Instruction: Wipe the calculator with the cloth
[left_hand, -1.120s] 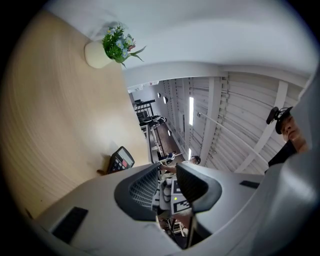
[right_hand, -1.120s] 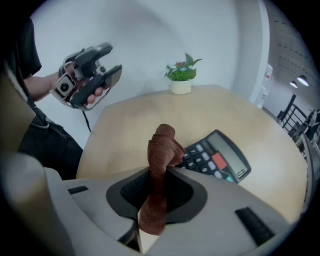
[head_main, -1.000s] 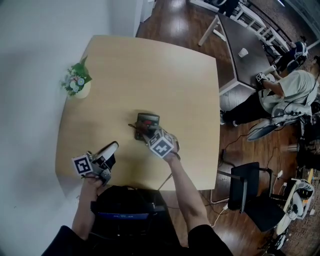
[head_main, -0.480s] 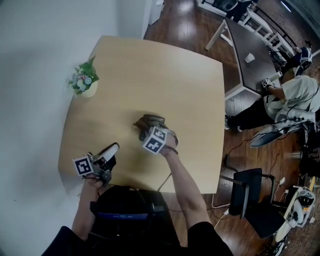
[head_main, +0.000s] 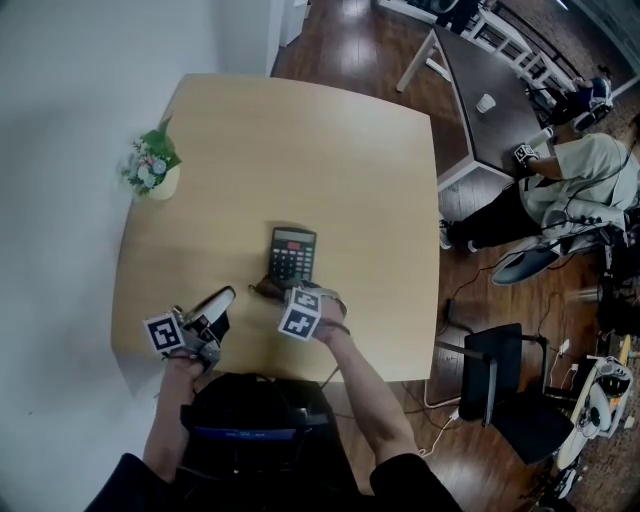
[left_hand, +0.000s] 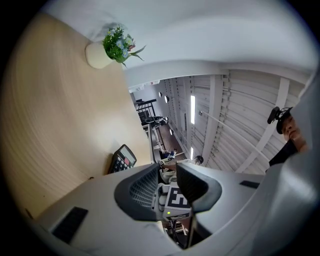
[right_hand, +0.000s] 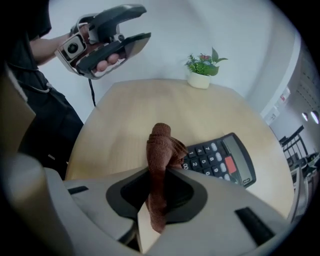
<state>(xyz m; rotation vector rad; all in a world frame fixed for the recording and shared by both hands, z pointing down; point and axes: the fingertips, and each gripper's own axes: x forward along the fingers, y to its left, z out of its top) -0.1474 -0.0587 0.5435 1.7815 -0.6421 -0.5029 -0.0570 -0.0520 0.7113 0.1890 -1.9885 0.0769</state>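
1. A second ago the right gripper (head_main: 283, 296) sat over the calculator (head_main: 292, 255) and hid most of it. It has since drawn back toward the lower edge of the head view, and the calculator now lies fully uncovered.
2. That looks like one wiping stroke completed down the keys. Further passes may still be needed.
3. The right gripper is clenched on the brown cloth (right_hand: 161, 150), which sticks out bunched beyond its jaws.
4. The calculator lies flat near the middle of the table (head_main: 350, 150), just above the right gripper in the head view. In the right gripper view its lower end sits just right of the cloth tip, and I cannot tell whether they touch.
5. The left gripper (head_main: 225, 295) is at lower left, its jaws slightly apart and empty, well apart from the calculator.
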